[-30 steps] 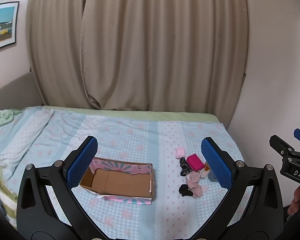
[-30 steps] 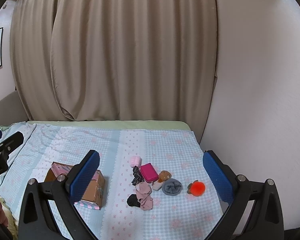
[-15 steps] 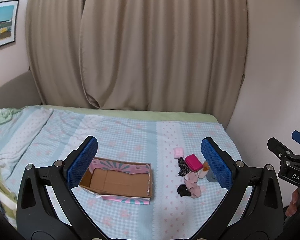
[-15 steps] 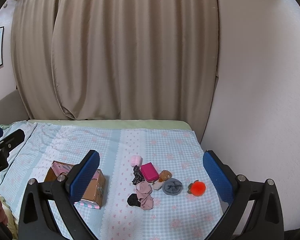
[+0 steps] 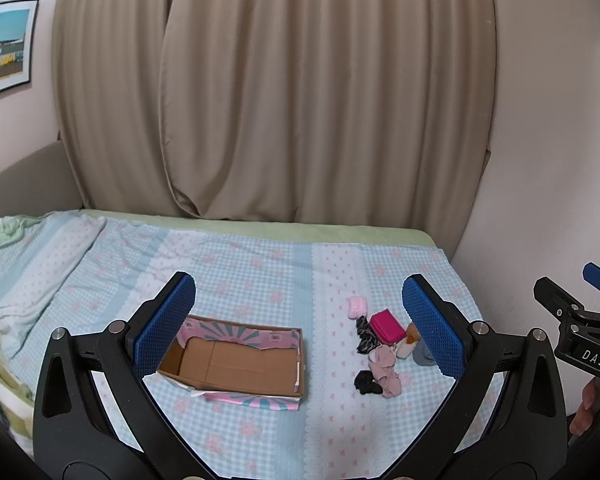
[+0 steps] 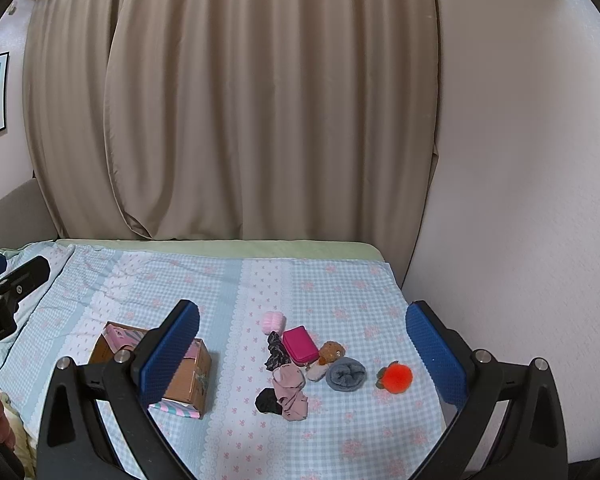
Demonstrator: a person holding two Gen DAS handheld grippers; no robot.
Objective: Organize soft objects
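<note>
An open cardboard box (image 5: pixel 236 364) with pink trim lies on the bed; it also shows in the right wrist view (image 6: pixel 188 376). To its right sits a cluster of soft things: a magenta pouch (image 6: pixel 300 345), a light pink puff (image 6: pixel 273 322), a grey rolled cloth (image 6: pixel 346 374), an orange-red pompom (image 6: pixel 396 377), a brown plush (image 6: pixel 332 351), a dusty pink cloth (image 6: pixel 290 388) and black pieces (image 6: pixel 268 401). The pouch (image 5: pixel 387 325) and pink cloth (image 5: pixel 386 366) show in the left wrist view. My left gripper (image 5: pixel 300 328) and right gripper (image 6: pixel 302 354) are open, empty, well above the bed.
The bed (image 5: pixel 260 272) has a light blue checked sheet. Beige curtains (image 5: pixel 300 100) hang behind it. A white wall (image 6: pixel 520 160) borders the bed's right side. A crumpled blanket (image 5: pixel 20 256) lies at the left. A framed picture (image 5: pixel 4 46) hangs on the left wall.
Both views have shifted slightly; the box and soft things sit a little lower and further left in the left wrist view. Both grippers stay open and empty.
</note>
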